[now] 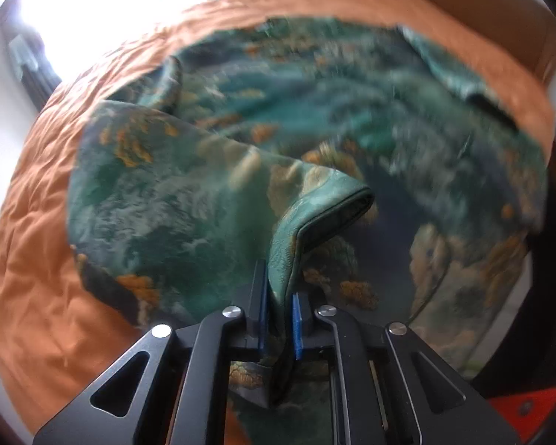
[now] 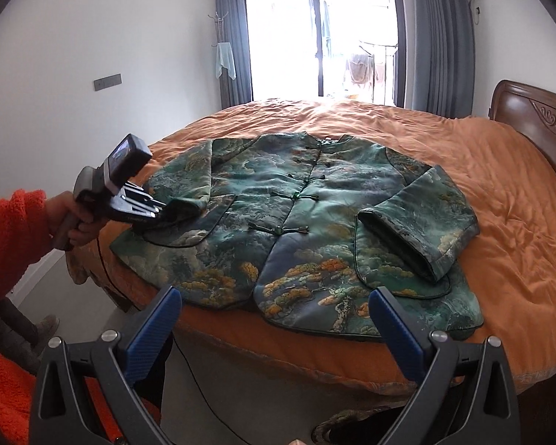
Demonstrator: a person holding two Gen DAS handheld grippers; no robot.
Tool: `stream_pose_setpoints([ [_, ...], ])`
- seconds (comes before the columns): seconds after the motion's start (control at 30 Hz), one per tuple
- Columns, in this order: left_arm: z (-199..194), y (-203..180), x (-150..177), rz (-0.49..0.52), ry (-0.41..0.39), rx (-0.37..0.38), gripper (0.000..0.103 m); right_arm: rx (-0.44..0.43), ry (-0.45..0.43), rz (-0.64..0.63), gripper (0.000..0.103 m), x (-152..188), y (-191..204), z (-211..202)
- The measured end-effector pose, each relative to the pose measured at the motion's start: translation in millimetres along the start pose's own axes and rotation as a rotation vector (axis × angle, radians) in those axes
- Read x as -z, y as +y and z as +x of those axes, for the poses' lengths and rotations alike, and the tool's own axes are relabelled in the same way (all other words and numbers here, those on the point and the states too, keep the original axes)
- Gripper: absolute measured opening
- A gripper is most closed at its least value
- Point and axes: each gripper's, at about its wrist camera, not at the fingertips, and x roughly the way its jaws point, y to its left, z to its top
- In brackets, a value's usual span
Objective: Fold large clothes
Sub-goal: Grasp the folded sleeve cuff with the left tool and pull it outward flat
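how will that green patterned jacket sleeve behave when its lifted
The padded green landscape-print jacket probably bends softly rather than flopping: the cuff held by the left gripper stays open. Its satin-like sheen suggests slipperiness. It likely drags on the orange quilt.

Home bedroom, orange-quilted bed (image 2: 500, 193), carved headboard (image 2: 537, 118), curtains (image 2: 441, 37)

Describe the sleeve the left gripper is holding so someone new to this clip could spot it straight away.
Start at the orange bedspread and find the green landscape-print jacket laid face up on it. The held sleeve is on the jacket's window-left side, its cuff pinched in the left gripper. Unlike the other sleeve, which lies free across the front, this one has a gripper clamped on its end.
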Motion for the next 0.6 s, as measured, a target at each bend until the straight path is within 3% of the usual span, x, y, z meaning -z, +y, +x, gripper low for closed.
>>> stream_pose_setpoints([
  [0.13,-70.0,51.5,3.5,-0.166,-0.147,-0.074,0.009,-0.007,0.020,-0.028,0.103,2.4,6.2,7.9],
  [0.27,-135.8,135.4,25.0,-0.426,-0.264,-0.196,0.009,-0.034,0.026,-0.025,0.103,0.8,7.4,15.3],
  [0.37,-163.0,187.2,51.7,-0.619,-0.310,-0.302,0.009,-0.048,0.024,-0.025,0.103,-1.7,8.9,19.9],
  [0.5,-164.3,234.6,90.2,-0.789,-0.261,-0.441,0.014,-0.054,0.018,-0.024,0.103,-4.6,9.3,22.1],
  [0.57,-157.3,249.0,111.3,-0.859,-0.208,-0.536,0.025,-0.051,0.019,-0.017,0.103,-4.5,8.2,22.0],
  [0.6,-154.7,256.4,119.7,-0.889,-0.188,-0.574,0.040,-0.048,0.021,-0.013,0.103,-4.3,7.4,21.5],
])
